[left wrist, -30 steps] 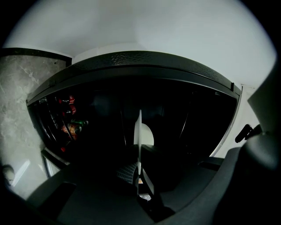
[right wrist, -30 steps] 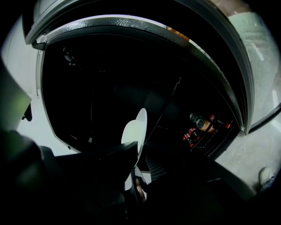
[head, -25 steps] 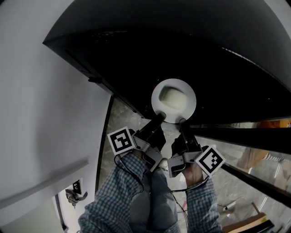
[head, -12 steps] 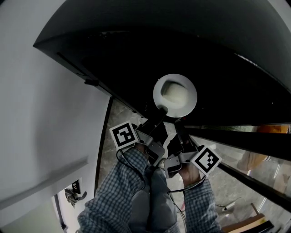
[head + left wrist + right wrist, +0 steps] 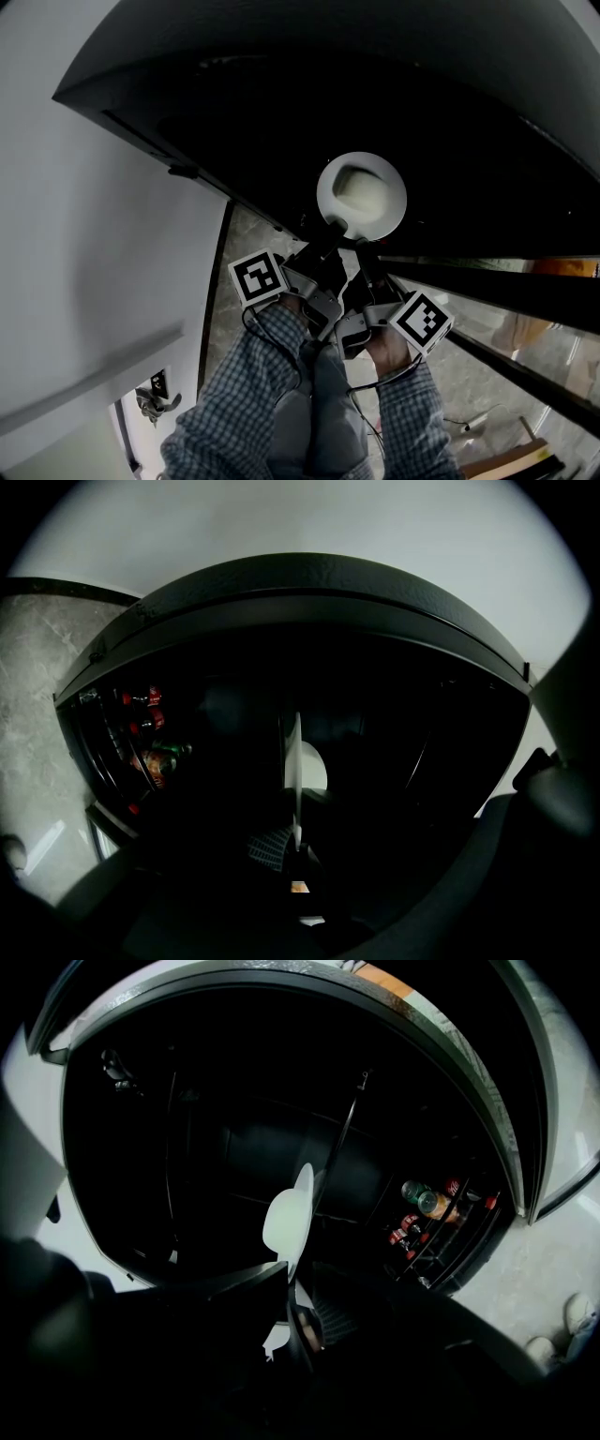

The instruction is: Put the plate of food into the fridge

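A white plate (image 5: 361, 195) with pale food on it hangs in the dark fridge opening (image 5: 281, 112). My left gripper (image 5: 330, 229) is shut on the plate's near left rim. In the left gripper view the plate (image 5: 298, 761) stands edge-on above that gripper (image 5: 295, 841). My right gripper (image 5: 364, 251) sits just under the plate's near rim. Its jaws have just been opening and now stand open. In the right gripper view the plate (image 5: 286, 1215) runs edge-on down into the gap of the right gripper (image 5: 291, 1288), and the pads do not press on it.
Drink cans and bottles (image 5: 427, 1206) fill a rack at the fridge's side, also seen as cans (image 5: 150, 752) in the left gripper view. A white wall (image 5: 94, 262) borders the opening on the left. Marbled floor (image 5: 248, 244) lies below, with shoes (image 5: 574, 1321) at the right.
The right gripper's fingers have let go of the plate's rim and drawn back a little. The plate, held by the left gripper, has shifted slightly further into the fridge.
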Available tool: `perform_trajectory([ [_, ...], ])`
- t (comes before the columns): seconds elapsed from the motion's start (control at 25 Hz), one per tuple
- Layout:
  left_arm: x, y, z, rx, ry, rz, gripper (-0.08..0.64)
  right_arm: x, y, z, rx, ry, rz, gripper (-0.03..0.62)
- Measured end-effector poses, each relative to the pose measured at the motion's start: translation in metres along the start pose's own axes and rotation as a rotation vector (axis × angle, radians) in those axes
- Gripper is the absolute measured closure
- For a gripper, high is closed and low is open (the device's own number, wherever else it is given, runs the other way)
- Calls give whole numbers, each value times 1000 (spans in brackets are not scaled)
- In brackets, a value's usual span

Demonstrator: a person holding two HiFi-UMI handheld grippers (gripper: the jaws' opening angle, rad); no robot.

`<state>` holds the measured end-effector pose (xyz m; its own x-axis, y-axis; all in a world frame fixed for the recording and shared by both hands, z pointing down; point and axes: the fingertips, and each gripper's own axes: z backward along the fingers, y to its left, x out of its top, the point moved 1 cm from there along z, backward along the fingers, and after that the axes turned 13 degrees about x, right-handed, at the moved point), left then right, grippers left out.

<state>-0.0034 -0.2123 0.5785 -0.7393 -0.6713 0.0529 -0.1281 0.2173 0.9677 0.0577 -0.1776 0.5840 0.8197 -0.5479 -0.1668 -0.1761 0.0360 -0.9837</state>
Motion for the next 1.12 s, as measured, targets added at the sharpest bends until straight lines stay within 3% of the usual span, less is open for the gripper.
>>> perform_trajectory([
  [0.2,-4,1,-5,-8,19,-11,537,2,0,-5,26,14,19,509],
  [0.48,-1,6,-34,19,47,-20,537,28,-14,-14,26,-27,-39,552],
  [1.12,-5,10,-4,6,68,-8,537,35,-13,-20,29,-71,-61,557],
])
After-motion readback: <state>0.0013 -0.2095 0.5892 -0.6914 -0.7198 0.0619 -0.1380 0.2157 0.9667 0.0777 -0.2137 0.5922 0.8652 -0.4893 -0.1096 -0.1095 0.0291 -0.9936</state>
